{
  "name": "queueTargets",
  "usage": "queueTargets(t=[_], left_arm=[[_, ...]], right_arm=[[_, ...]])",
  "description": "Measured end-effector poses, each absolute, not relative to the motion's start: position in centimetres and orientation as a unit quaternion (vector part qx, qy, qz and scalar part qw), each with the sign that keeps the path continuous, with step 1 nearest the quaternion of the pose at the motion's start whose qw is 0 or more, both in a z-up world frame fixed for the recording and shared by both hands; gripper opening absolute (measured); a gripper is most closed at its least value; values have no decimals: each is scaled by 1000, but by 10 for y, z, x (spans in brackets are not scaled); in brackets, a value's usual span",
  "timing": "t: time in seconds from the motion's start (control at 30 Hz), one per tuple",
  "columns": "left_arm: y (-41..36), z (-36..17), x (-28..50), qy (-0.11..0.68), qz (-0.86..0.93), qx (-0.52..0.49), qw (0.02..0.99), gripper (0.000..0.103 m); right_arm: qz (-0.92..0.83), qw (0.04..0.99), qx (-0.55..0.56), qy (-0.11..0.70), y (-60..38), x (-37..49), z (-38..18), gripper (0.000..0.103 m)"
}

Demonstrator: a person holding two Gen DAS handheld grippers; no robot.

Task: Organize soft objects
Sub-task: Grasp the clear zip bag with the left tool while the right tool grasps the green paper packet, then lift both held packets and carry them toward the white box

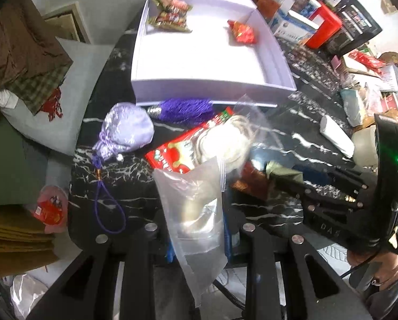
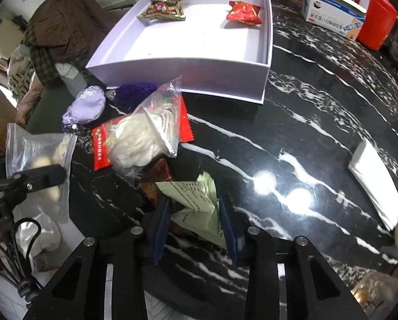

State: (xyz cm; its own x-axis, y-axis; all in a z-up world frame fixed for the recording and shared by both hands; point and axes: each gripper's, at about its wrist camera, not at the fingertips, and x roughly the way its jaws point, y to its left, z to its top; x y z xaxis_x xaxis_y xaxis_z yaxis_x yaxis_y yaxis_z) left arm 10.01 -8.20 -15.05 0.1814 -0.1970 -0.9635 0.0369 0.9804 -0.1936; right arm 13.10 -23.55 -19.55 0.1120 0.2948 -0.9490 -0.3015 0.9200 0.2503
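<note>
task is partly done. the white box (image 2: 177,64) at the worktop's (image 2: 318,112) far edge holds two brown snack packets (image 2: 164,4) and a red snack packet (image 2: 244,13). the left tool (image 1: 199,229) is clenched on a clear zip bag (image 1: 196,213), lifted near the front edge. the right tool (image 2: 196,213) stands released astride a pale green sachet (image 2: 196,200). a lilac pouch (image 2: 88,105), purple tassel (image 1: 184,108) and red packet (image 2: 143,136) remain outside the box.

Snack packets (image 2: 166,4) in box (image 2: 177,72), pouch (image 2: 88,105) left
</note>
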Motion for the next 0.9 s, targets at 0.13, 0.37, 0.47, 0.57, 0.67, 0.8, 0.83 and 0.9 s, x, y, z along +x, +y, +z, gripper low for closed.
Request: queueTargets(t=[0.13,0.37,0.47,0.57,0.67,0.8,0.83,0.9], left_arm=[[-88,-132,96,618,-81,-62,779,26],[-92,-95,87,585,-85,-62,804,26],[-95,-80,81,573,-86,-63,813,26],[-96,-65,75,558,-86,-63,823,26],[-98,-49,70,541,-82,-59,835,26],[-100,-29,64,518,-80,-58,850,26],[-101,-24,62,512,-81,-55,853,26],[-102,-17,60,504,-80,-50,859,26]], right_arm=[[204,755,19,623,-245,123,-178,33],[202,773,34,600,-257,107,-147,33],[203,782,37,588,-259,104,-130,33],[207,791,41,574,-257,99,-114,33],[212,802,38,558,-256,93,-95,33],[220,817,31,531,-253,83,-69,33],[222,820,30,527,-253,82,-64,33],[227,827,25,514,-251,79,-52,33]])
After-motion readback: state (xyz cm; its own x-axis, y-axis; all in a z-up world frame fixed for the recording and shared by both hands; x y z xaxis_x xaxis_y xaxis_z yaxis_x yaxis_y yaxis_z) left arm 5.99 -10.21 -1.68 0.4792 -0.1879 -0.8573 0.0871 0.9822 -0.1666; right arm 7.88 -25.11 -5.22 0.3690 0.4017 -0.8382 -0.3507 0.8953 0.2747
